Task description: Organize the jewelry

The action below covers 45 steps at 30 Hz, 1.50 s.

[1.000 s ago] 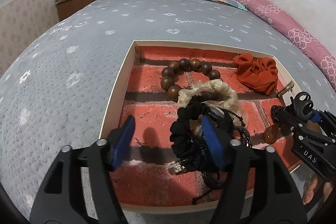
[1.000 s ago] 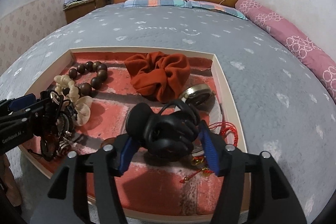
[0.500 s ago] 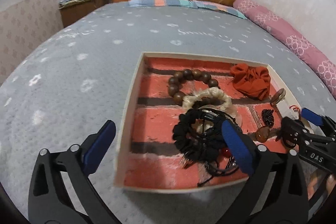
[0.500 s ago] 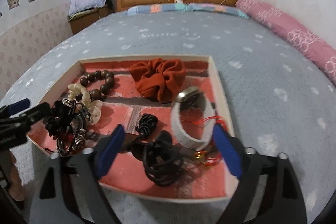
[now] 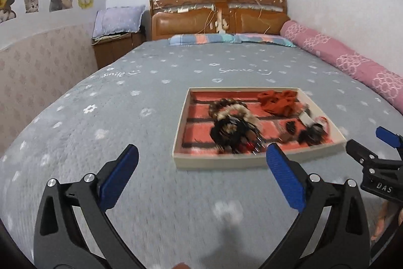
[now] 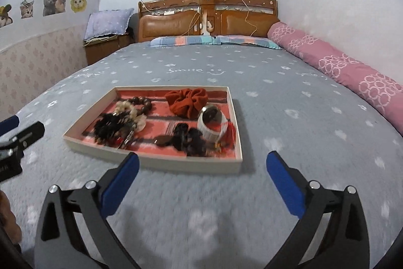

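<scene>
The bed [image 6: 264,102], under its grey flower-print cover, carries everything here, and the shallow cream-rimmed tray [image 6: 151,161] with the red brick-pattern lining sits on it just ahead of you, all the jewelry inside. Both of your tools are off it: the left hand-held gripper [image 5: 201,175] has its jaws spread wide with nothing between them, over bare cover short of the tray's near left corner, and the right hand-held gripper [image 6: 202,178] has just been opening and now stands equally wide and empty, in front of the tray's near rim. In the tray, the rust-red scrunchie [image 6: 187,102] at the back is soft and light, so pinch a fold anywhere. The white watch band [image 6: 211,126] with its metal face looks stiffer and is probably the heaviest piece; take it across the strap, not the smooth face, which could slip. The black tangle of cords and hair ties [image 6: 113,126] at the left will likely drag neighbours along, so lift it slowly from one outer loop. The dark wooden bead bracelet [image 6: 141,101] is hard and round-beaded; close on the string between beads or across a single bead. The right wrist view shows each piece crisply, including the watch; the left wrist view smears the tray's contents into blur but alone shows its left wall [image 5: 181,122] end on.
</scene>
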{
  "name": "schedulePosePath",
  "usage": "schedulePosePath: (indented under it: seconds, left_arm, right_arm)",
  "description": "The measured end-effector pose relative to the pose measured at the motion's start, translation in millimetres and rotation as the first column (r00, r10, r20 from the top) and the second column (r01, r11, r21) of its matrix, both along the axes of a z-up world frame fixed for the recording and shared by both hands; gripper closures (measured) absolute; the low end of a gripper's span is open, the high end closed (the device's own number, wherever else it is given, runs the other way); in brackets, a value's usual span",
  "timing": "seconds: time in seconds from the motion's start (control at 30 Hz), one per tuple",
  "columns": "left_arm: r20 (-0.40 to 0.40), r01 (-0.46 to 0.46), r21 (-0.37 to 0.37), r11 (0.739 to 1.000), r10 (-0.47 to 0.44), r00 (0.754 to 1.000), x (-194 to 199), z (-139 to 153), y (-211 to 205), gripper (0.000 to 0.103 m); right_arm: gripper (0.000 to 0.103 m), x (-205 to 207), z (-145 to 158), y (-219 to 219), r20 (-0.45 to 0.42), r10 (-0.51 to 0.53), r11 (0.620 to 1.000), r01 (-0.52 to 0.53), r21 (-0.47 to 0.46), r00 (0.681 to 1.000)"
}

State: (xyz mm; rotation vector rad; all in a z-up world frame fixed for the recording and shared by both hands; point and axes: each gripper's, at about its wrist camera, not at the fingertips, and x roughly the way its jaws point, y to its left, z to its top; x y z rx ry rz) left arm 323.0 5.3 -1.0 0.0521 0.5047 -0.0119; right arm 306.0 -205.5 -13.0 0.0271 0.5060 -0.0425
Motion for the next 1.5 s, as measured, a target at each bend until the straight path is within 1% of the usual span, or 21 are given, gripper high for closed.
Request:
schedulePosePath:
  seconds: [0.07, 0.13, 0.17, 0.23, 0.3, 0.37, 0.5, 0.6, 0.67, 0.77, 0.97, 1.1, 1.27, 1.5]
  left_arm:
    - [0.002, 0.003, 0.021, 1.0, -0.003, 1.0, -23, -3, -4, 0.005]
    - [0.006, -0.001, 0.022, 1.0, 0.001, 1.0, -43, -5, -4, 0.005]
    - [0.009, -0.009, 0.007, 1.0, 0.009, 1.0, -54, -6, -3, 0.005]
    - [0.021, -0.01, -0.051, 0.999, 0.012, 1.0, -76, -8, 3, 0.005]
    - [0.041, -0.026, -0.06, 0.998, 0.028, 0.999, -90, -10, 4, 0.005]
    - [0.052, -0.048, -0.048, 0.998, 0.05, 0.997, -103, -14, 4, 0.005]
    - [0.071, -0.05, -0.04, 0.998, 0.053, 0.996, -123, -19, 4, 0.005]
    - [0.112, -0.062, -0.011, 0.998, 0.063, 0.992, -138, -22, 1, 0.005]
    - [0.137, -0.056, 0.003, 0.998, 0.055, 0.989, -146, -23, -1, 0.005]
    - [0.154, -0.048, 0.013, 0.999, 0.045, 0.987, -152, -24, -4, 0.005]
    - [0.195, -0.048, 0.031, 0.998, 0.041, 0.98, -162, -24, -8, 0.005]
    - [0.185, -0.041, 0.021, 0.999, 0.037, 0.982, -160, -25, -8, 0.005]
    - [0.173, -0.04, 0.004, 0.999, 0.039, 0.984, -159, -26, -4, 0.005]
    - [0.173, -0.04, 0.01, 0.999, 0.038, 0.984, -157, -28, -4, 0.005]
  right_arm:
    - [0.004, -19, 3, 1, 0.01, -0.004, 1.0, 0.004, -0.006, 1.0]
    - [0.004, -43, 7, -1, 0.024, -0.014, 1.0, 0.014, 0.01, 1.0]
    - [0.004, -57, 7, -3, 0.038, -0.016, 0.999, 0.015, 0.032, 0.999]
    - [0.004, -76, 6, -5, 0.062, -0.013, 0.998, 0.01, 0.054, 0.998]
    - [0.004, -94, 3, -4, 0.07, -0.01, 0.999, 0.007, 0.052, 0.998]
    - [0.004, -108, 0, -1, 0.076, -0.009, 0.999, 0.006, 0.039, 0.997]
    - [0.004, -132, -4, 4, 0.091, -0.003, 1.0, 0.001, 0.018, 0.996]
    - [0.004, -149, -8, 8, 0.13, -0.01, 1.0, 0.012, -0.02, 0.991]
    - [0.004, -157, -10, 9, 0.159, -0.006, 0.999, 0.011, -0.03, 0.987]
    - [0.004, -161, -13, 6, 0.174, -0.014, 1.0, 0.017, -0.013, 0.985]
    - [0.004, -161, -16, 0, 0.171, -0.019, 1.0, 0.016, 0.018, 0.985]
    - [0.004, -161, -16, 0, 0.171, -0.02, 1.0, 0.017, 0.018, 0.985]
    - [0.004, -161, -17, 3, 0.171, -0.013, 1.0, 0.014, -0.004, 0.985]
    - [0.004, -161, -18, 8, 0.172, -0.006, 1.0, 0.01, -0.022, 0.985]
